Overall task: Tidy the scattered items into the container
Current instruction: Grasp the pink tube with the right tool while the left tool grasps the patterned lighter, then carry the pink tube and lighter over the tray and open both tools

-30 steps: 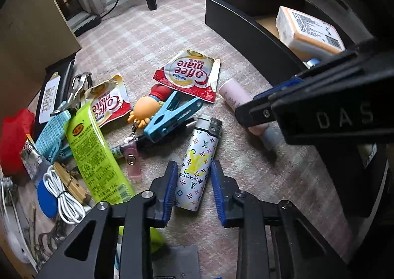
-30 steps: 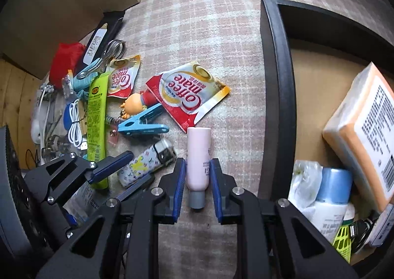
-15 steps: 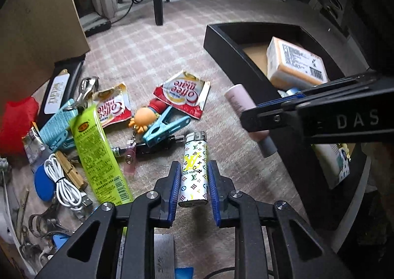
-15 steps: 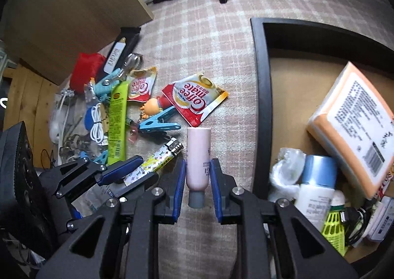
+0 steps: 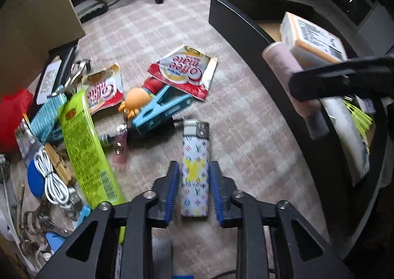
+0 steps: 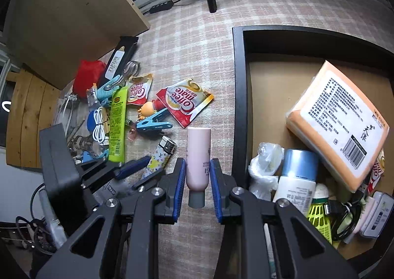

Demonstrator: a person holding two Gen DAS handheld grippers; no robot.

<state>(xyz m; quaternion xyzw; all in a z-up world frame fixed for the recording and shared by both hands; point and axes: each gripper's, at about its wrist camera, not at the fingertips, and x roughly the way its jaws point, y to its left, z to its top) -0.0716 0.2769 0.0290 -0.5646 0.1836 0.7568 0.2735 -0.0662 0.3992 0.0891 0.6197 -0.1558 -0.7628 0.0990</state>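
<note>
My left gripper is shut on a white patterned lighter and holds it above the checked carpet. My right gripper is shut on a pink tube with a grey cap, held above the carpet just left of the black container's wall. In the left wrist view the pink tube hangs over the container's near rim. The lighter also shows in the right wrist view.
Scattered on the carpet: two Coffee-mate sachets, a blue clip, an orange figure keychain, a green packet, a white cable. The container holds an orange-edged pack, a blue-capped bottle and a shuttlecock.
Both grippers have risen with their items. The right gripper has carried the pink tube rightward toward the container's rim. The lighter has left the carpet.
</note>
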